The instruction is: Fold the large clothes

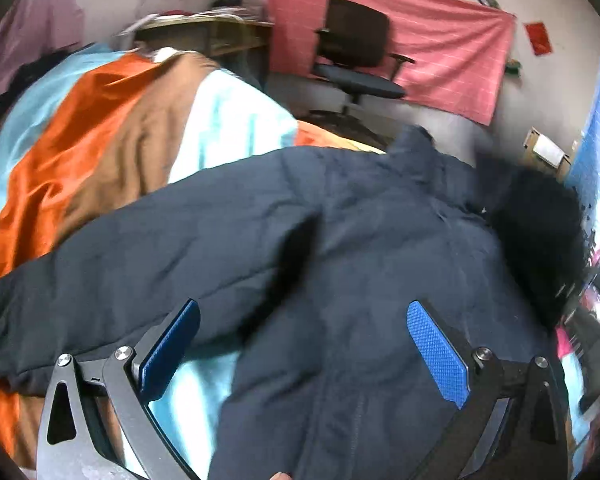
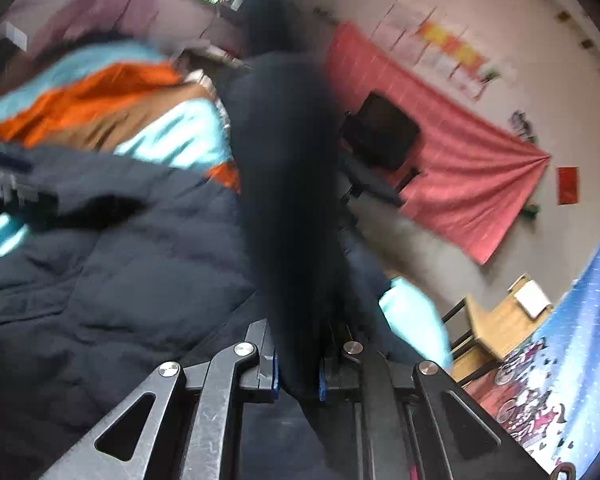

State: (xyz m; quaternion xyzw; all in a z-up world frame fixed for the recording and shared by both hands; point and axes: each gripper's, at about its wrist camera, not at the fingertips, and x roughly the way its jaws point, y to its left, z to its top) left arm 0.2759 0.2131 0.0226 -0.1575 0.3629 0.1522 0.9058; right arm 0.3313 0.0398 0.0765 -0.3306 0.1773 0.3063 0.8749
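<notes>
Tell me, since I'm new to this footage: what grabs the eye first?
The big dark navy padded jacket sprawled over the bed, filling the foreground. Under it, the bedcover glows in orange, brown and pale blue stripes. In the right wrist view, the right gripper is shut on a dark fold of the jacket; the left gripper is open above it.

Striped bed cover (image 1: 112, 128) — navy jacket (image 1: 340, 240) atop

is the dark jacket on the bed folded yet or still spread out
Not folded yet. The dark jacket lies mostly spread over the striped bedcover; the right gripper is shut on one part, lifted.
</notes>
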